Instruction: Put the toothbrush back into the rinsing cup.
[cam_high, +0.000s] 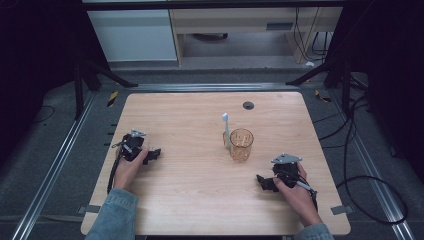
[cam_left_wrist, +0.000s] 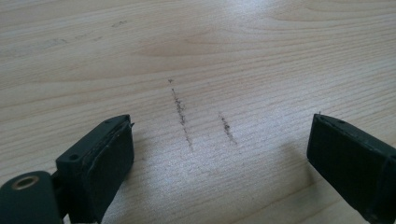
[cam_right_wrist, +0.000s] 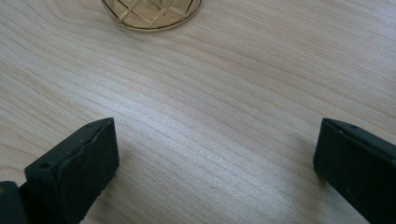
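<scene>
An amber glass cup (cam_high: 241, 144) stands upright right of the table's middle, with a pale toothbrush (cam_high: 226, 131) leaning in it, head up. Its amber base (cam_right_wrist: 152, 11) lies at the top of the right gripper view. My left gripper (cam_high: 155, 153) rests on the table at the left, held by a hand, jaws wide apart over bare wood (cam_left_wrist: 219, 135). My right gripper (cam_high: 261, 181) rests at the right front, below the cup, open too (cam_right_wrist: 215, 154), nothing between its jaws.
The wooden table (cam_high: 190, 200) has a dark cable grommet (cam_high: 248, 105) near its far edge. Two short dark scuff marks (cam_left_wrist: 182, 114) lie on the wood ahead of the left gripper. Cables (cam_high: 370, 180) trail on the floor at the right.
</scene>
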